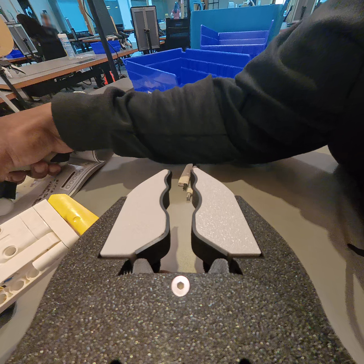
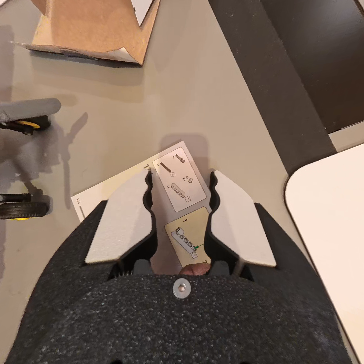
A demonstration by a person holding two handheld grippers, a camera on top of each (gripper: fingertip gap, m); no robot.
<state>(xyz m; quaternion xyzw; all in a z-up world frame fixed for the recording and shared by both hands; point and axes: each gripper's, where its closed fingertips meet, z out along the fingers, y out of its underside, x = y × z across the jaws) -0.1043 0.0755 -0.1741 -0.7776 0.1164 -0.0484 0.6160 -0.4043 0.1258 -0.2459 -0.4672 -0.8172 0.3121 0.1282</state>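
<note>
Here, left tongs (image 1: 180, 173) narrow around untouched small beige pieces (image 1: 185, 177); right tongs (image 2: 181, 173) wide over instruction booklet (image 2: 177, 177).

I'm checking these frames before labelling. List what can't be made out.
- Left wrist view: the small parts between the left gripper fingers run under the black sleeve; far ends hidden.
- Left wrist view: white and yellow model cut off by the left edge.
- Right wrist view: wheels cut off at the left edge, blurred.
</note>
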